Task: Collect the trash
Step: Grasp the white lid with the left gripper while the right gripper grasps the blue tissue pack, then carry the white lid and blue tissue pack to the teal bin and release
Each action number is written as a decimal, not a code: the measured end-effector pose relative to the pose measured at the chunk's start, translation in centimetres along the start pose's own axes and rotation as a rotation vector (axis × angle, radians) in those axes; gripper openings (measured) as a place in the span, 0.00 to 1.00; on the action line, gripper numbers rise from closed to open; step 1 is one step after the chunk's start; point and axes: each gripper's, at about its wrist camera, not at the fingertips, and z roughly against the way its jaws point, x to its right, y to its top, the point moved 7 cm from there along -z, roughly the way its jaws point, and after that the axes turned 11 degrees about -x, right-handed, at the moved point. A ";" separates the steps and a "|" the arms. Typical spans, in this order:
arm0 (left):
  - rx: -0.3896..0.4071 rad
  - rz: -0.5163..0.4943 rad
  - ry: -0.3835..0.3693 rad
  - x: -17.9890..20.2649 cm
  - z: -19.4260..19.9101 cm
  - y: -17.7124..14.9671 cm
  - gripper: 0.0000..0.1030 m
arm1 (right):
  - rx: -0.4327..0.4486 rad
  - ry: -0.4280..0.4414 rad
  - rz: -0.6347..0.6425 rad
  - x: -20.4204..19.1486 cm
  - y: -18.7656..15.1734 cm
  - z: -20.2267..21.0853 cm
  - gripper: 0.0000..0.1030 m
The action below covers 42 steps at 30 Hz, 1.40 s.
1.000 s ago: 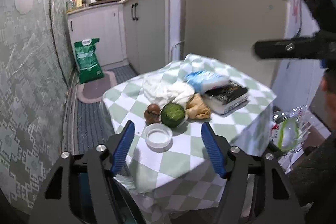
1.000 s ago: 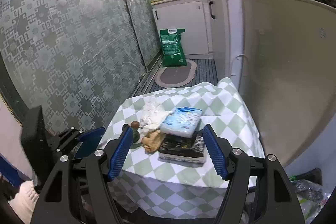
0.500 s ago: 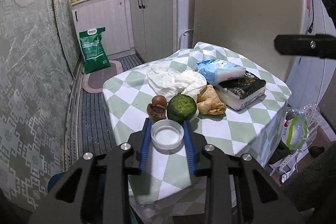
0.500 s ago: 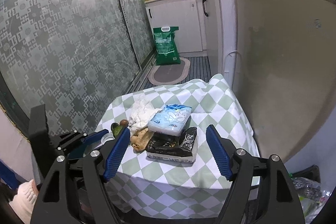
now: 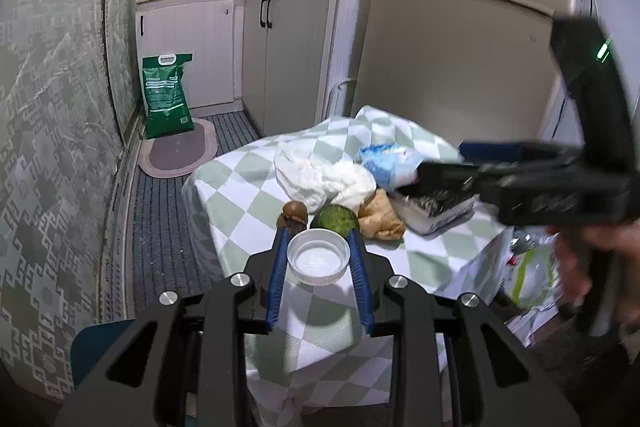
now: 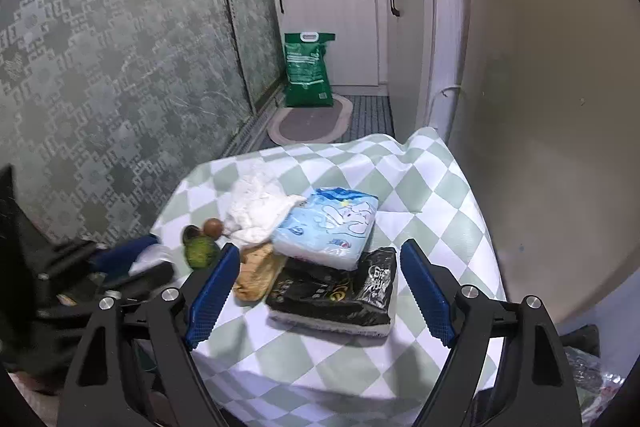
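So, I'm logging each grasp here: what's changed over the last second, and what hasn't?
The left gripper closed its wide-open jaws onto the white lid, pads now against its sides. The right gripper moved in toward the black pack, its jaws opening, nothing held. The tissue pack, green fruit and crumpled paper stayed put.

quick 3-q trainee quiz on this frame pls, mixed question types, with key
1. True or false: the left gripper is clamped on the white lid.
2. What lies on top of the black pack? A) blue tissue pack B) green fruit C) white lid
3. Fill in: the right gripper is ____, with nothing gripped.

Key: 1 true; 2 A; 3 opening
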 end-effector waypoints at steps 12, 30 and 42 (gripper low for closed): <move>0.098 0.104 -0.014 -2.9 4.8 0.9 0.31 | -0.010 -0.017 -0.022 -0.2 1.0 -2.9 0.81; 0.163 0.275 0.042 -9.5 9.1 -0.5 0.31 | -0.036 -0.036 -0.089 1.6 1.3 -5.3 0.52; 0.095 0.410 0.120 -14.0 8.6 -2.8 0.31 | 0.045 -0.038 -0.090 1.4 2.7 -2.4 0.52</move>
